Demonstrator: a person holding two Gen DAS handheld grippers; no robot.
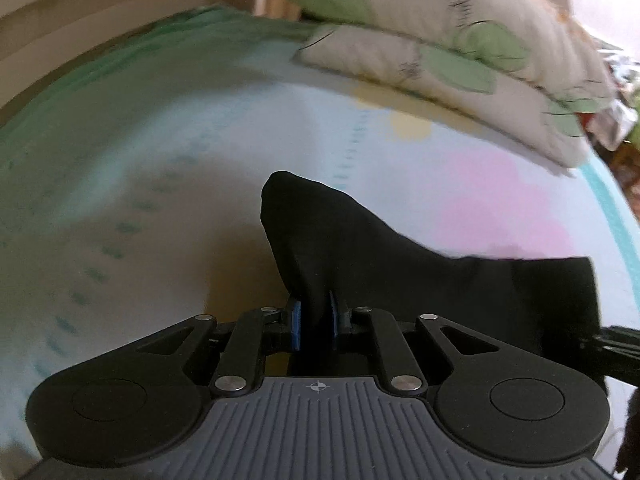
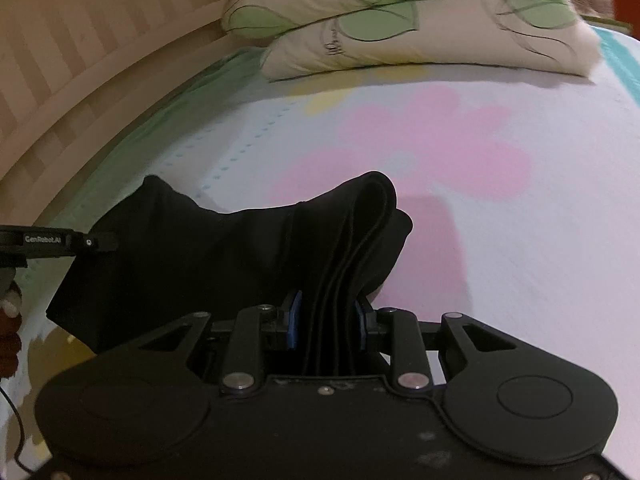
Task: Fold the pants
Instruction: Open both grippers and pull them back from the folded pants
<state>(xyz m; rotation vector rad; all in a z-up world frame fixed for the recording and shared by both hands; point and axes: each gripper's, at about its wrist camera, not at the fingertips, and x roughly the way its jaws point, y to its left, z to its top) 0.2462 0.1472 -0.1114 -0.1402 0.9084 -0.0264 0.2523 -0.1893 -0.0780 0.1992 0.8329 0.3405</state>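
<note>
The black pants [image 1: 360,252] hang between both grippers above the bed. My left gripper [image 1: 316,326] is shut on one bunched end of the cloth between its blue pads. My right gripper [image 2: 328,326] is shut on a thick stack of several folded layers of the pants [image 2: 224,256]. In the right wrist view the left gripper [image 2: 60,240] shows at the left edge, at the far end of the cloth. In the left wrist view the right gripper's body [image 1: 616,344] shows at the right edge.
The bed sheet [image 2: 460,160] is pale with pink, yellow and green patches. Two cream pillows with green leaves [image 2: 400,20] are stacked at the head. A wooden slatted bed frame [image 2: 80,60] runs along the left side.
</note>
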